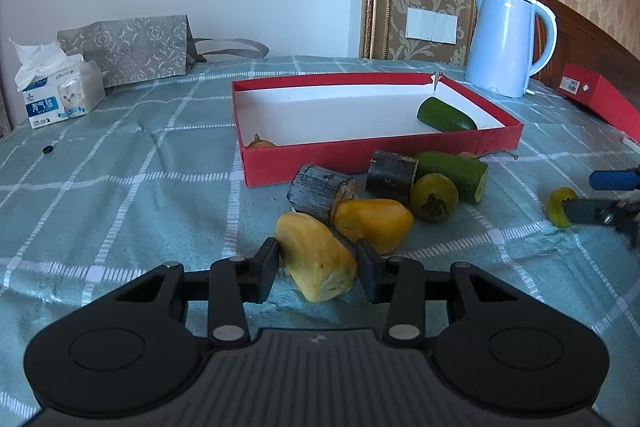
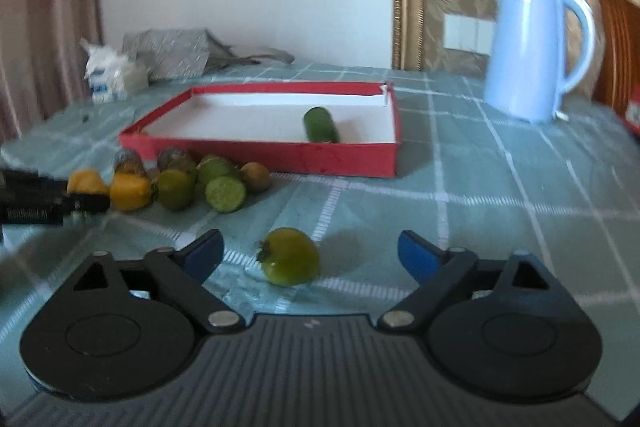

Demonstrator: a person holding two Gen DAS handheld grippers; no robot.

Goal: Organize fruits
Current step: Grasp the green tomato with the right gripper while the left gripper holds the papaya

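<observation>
Yellow fruit piece (image 1: pixel 316 263) sits at the near edge of the pile on the counter (image 1: pixel 120 187), pinched in our left tongs (image 1: pixel 318 267). Green fruit (image 2: pixel 290 261) lies alone between our right tongs (image 2: pixel 310 251), wide open, not touching. Centre it before squeezing, then lift both over the red box (image 1: pixel 360 159) wall.
</observation>
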